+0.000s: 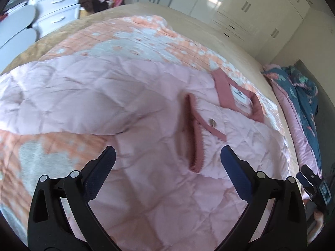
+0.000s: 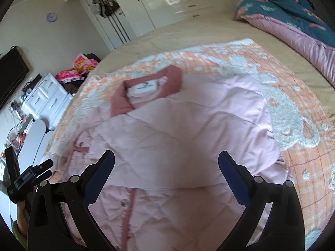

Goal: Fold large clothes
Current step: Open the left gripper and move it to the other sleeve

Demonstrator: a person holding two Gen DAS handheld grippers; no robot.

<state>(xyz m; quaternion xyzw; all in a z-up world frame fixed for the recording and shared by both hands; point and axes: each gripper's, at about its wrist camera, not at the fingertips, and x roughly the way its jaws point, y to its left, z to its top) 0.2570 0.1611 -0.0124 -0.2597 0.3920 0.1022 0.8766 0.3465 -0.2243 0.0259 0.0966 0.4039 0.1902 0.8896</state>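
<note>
Left gripper [image 1: 167, 156] and right gripper [image 2: 166, 160] both spread wide, holding nothing, above pale pink quilted jacket [image 1: 129, 108]. Jacket lies on orange-and-grey patterned blanket [image 2: 293, 108]; dusty-rose collar [image 2: 146, 85] at jacket's far end.

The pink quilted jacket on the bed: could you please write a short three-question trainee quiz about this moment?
1. True or false: the left gripper is shut on the pink quilted jacket.
2. What lies directly under the jacket? A) bare floor B) orange patterned blanket C) teal duvet
3. Fill in: the white label sits inside the darker pink ____.

Key: 1 false, its jaws stand open; 2 B; 3 collar.
</note>
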